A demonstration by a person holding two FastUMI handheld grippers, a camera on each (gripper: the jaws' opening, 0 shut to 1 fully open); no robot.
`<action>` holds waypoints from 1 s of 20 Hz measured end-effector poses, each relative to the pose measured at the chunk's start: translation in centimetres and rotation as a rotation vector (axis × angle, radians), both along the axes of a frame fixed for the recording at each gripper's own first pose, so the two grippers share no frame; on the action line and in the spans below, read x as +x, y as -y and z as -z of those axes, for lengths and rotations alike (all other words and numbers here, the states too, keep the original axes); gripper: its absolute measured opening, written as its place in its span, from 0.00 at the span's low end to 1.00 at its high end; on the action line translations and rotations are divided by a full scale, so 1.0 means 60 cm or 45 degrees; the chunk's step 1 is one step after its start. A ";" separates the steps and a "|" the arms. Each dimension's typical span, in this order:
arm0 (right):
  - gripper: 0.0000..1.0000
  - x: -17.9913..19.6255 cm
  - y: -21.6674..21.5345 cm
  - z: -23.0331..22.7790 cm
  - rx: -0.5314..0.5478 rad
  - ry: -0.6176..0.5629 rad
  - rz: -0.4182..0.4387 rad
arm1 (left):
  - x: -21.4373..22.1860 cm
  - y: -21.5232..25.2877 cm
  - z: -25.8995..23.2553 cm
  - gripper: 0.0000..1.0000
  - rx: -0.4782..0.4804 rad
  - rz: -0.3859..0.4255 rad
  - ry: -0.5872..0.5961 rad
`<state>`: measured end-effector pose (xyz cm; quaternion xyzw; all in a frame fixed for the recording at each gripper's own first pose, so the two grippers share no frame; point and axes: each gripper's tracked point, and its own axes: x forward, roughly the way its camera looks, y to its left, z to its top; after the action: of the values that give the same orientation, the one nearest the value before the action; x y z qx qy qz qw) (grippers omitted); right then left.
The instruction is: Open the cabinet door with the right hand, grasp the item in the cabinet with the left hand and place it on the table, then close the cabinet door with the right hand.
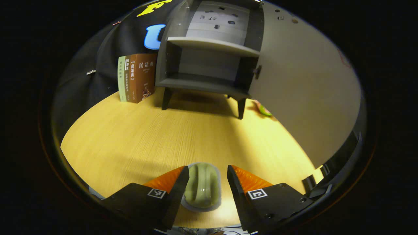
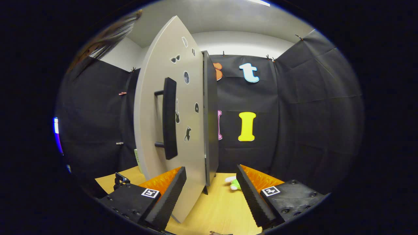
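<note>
Resting on bench between parted left fingers point(image 1: 208, 173): item point(image 1: 202, 187), long axis along them, ungripped | cabinet point(image 1: 209, 65) emptied ahead | right fingers point(image 2: 211, 176) parted, straddling door point(image 2: 173, 114) edge; closing falls to right.

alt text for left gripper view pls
The left hand-held gripper stands open around a pale green ceramic dish resting on the light wooden table. Behind, the small grey cabinet has its door open, beside upright books.

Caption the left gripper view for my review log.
Open left tongs straddle a pale green item on the table; cabinet stands behind, door open.
</note>
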<state>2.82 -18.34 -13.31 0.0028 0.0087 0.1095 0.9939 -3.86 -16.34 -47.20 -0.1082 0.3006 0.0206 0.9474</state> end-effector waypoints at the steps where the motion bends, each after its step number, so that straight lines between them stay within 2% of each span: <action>1: 0.98 -0.004 -0.007 -0.008 0.017 0.008 -0.026 | 0.000 0.000 -0.044 0.77 0.005 0.028 0.048; 4: 0.98 -0.013 -0.020 -0.028 0.083 0.017 -0.094 | 0.008 -0.031 -0.220 0.84 0.095 0.067 0.281; 6: 0.97 -0.018 -0.035 -0.038 0.133 0.014 -0.162 | 0.014 -0.038 -0.343 0.93 0.107 0.056 0.465; 7: 1.00 -0.020 -0.040 -0.040 0.144 0.011 -0.188 | 0.016 -0.039 -0.406 0.95 0.089 0.051 0.549; 10: 0.97 -0.018 -0.060 -0.044 0.132 0.022 -0.263 | -0.003 -0.042 -0.549 0.95 0.103 0.062 0.718; 12: 0.97 -0.011 -0.071 -0.046 0.125 0.033 -0.305 | -0.011 -0.037 -0.615 0.97 0.167 0.116 0.789; 13: 0.97 -0.006 -0.076 -0.045 0.128 0.034 -0.323 | -0.023 -0.039 -0.642 0.95 0.213 0.129 0.813; 14: 0.97 -0.003 -0.082 -0.043 0.137 0.023 -0.347 | -0.038 -0.044 -0.663 0.92 0.254 0.126 0.832; 15: 0.98 0.000 -0.090 -0.039 0.145 0.006 -0.365 | -0.047 -0.043 -0.670 0.95 0.270 0.123 0.842; 16: 0.97 -0.003 -0.093 -0.041 0.148 0.007 -0.376 | -0.055 -0.042 -0.675 0.92 0.268 0.118 0.845; 20: 0.97 0.007 -0.141 -0.034 0.186 -0.037 -0.417 | -0.081 -0.065 -0.688 0.97 0.258 0.079 0.826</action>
<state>3.25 -9.86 -11.25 0.0751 0.0154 0.2701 0.9598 -8.72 -12.44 -5.89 -0.0053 -0.0171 -0.0138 0.9997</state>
